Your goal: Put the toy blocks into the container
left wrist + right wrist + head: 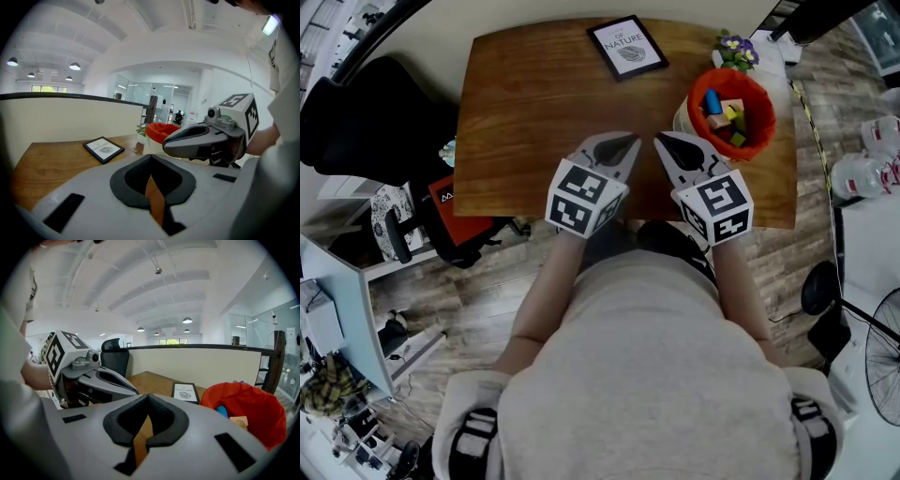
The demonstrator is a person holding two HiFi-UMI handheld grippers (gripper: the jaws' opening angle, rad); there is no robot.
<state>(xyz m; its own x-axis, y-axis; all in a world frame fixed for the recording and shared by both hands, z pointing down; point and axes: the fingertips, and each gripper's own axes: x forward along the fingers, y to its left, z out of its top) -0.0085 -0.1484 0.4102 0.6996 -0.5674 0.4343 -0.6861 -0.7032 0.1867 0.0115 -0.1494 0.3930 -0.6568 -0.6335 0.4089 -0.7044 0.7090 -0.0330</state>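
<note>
Orange container (766, 127) at the far right of the wooden table (525, 103) holds the toy blocks (724, 112), none visible outside, so task looks done; left gripper (623, 143) and right gripper (664, 142) hover side by side, jaws together, empty, likely only pulling back remains.

Colourful toy blocks (727, 114) lie inside red container (765, 131).

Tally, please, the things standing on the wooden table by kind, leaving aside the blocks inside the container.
Framed print: 1
Orange container: 1
Potted flower plant: 1
Total: 3
</note>
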